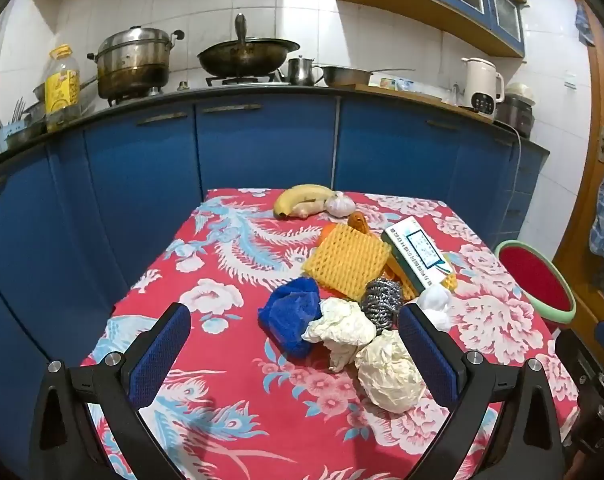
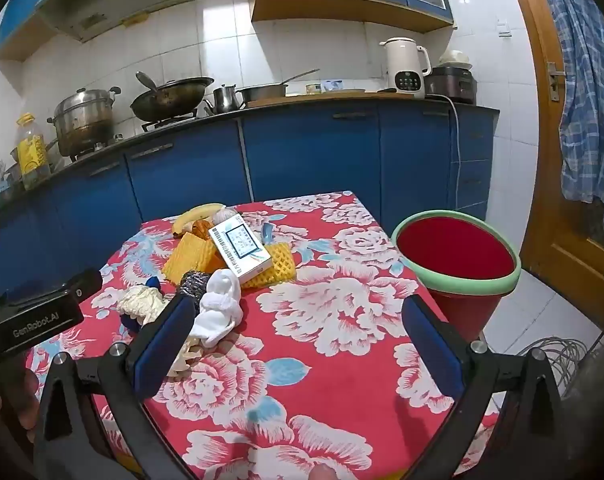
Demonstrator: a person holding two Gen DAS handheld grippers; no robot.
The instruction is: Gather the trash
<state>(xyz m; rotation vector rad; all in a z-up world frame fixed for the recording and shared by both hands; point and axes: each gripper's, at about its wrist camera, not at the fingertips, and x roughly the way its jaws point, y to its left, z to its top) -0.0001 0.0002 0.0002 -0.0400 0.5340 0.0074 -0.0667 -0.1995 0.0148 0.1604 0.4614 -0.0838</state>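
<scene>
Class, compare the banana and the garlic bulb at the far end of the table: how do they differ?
The banana is yellow, long and curved; the garlic bulb is whitish, round and shorter. The banana lies on its side, the garlic sits as a compact lump to its right. Both rest on the floral tablecloth, beyond the trash pile.

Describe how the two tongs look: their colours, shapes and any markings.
The left tongs and the right tongs look alike: black angular arms with round silver bolts at the joints, and flat rectangular finger pads covered in ribbed blue material. In the right wrist view, the black body of the left tool bears the grey lettering "GenRobot.AI". No sleeves or cables are visible.
</scene>
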